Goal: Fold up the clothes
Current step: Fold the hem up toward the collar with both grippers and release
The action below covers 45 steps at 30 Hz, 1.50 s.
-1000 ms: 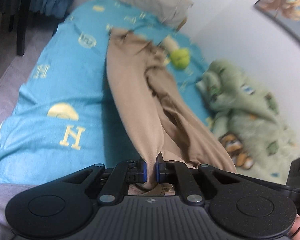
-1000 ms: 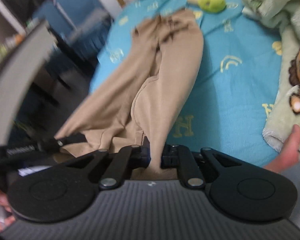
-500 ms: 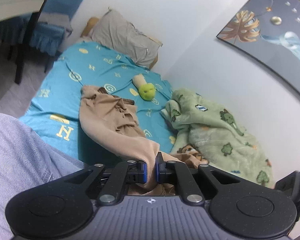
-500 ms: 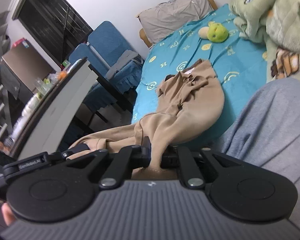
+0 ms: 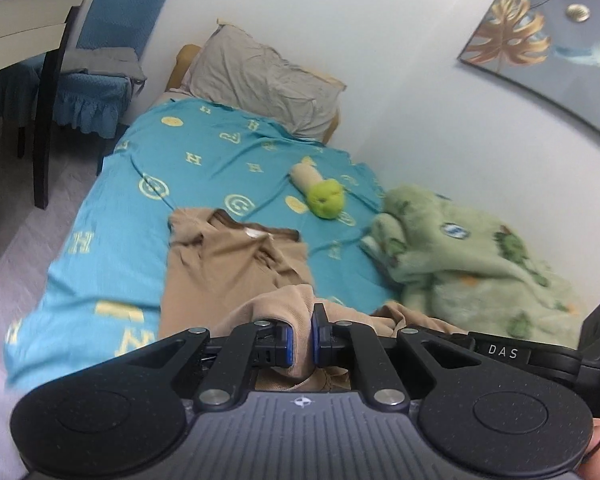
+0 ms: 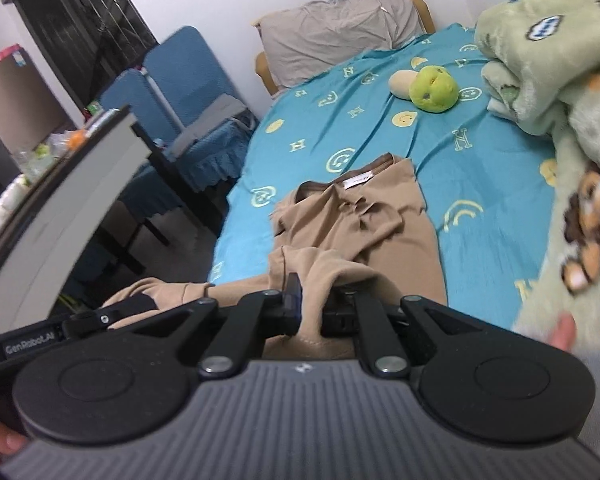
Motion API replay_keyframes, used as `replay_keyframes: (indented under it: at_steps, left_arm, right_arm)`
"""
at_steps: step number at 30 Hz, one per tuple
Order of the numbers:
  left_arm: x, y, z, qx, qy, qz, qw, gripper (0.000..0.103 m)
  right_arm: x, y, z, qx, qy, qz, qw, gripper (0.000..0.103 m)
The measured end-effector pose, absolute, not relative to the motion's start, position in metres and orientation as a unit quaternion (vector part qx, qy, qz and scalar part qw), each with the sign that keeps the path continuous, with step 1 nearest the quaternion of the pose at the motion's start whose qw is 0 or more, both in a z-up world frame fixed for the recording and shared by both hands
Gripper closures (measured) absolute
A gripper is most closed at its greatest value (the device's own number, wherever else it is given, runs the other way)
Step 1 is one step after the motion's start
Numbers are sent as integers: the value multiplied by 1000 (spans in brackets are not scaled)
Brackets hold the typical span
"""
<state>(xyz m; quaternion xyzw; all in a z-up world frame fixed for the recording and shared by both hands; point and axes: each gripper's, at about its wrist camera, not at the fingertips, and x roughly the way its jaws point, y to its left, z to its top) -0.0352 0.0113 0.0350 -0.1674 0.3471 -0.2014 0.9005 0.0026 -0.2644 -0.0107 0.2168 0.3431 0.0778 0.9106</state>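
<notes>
A home bedroom: a bed with a turquoise patterned sheet [image 5: 204, 184], a grey pillow [image 5: 260, 80] at its head, a green fleece blanket [image 5: 472, 264] and a green plush toy [image 5: 326, 200] on it.

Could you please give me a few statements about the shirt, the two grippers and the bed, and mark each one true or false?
1. The left gripper is shut on a fold of the tan shirt. True.
2. The right gripper is open and holds nothing. False: it is shut on the tan shirt's fabric too.
3. The shirt's collar end lies on the blue bedsheet, pointing toward the grey pillow. True.
4. The green plush toy sits on top of the shirt. False: it lies on the sheet beyond the collar, apart from the shirt.
5. The green blanket covers the shirt. False: it is bunched beside the shirt, toward the wall.
</notes>
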Motion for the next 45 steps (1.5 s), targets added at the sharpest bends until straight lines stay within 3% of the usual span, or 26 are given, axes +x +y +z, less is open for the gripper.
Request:
replay_keyframes:
  at_steps: [8,16,26,28,31,32,33,34,36,45]
  left_arm:
    - [84,-20,-27,-113,373,-159,907,93]
    - [145,-36,-120,-70,410,-137,899,92]
    - [153,-47,-132,-46,409,-143,900,88]
    - [149,-49,-128,-41,404,-148,902,79]
    - [142,-49,-120,-42,396,-150,905,57]
    - [139,-49,-117,-42,392,-146,907,41]
    - [135,-50,-113,-39,386,-139,911,36]
    - [130,-49,-109,-34,379,-132,915,33]
    - [119,-49,-101,-19,365,-128,922,17]
    - [56,-23,-77,-59,379,-126,915,3]
  right_arm:
    - [116,-267,-71,215,388,48,895,92]
    - [171,-261,-144,190,441,23,877,90]
    - [183,-258,-158,174,456,4,873,89]
    - [181,-258,-155,172,454,1,874,85]
    - [176,-262,-149,183,443,4,878,55]
    - [173,-262,-146,189,437,9,879,30]
    - [170,-262,-142,190,430,7,883,10]
    - [166,-262,-138,191,422,5,886,8]
    - [157,-260,-129,186,404,5,896,6]
    - [103,-267,-101,215,367,14,905,6]
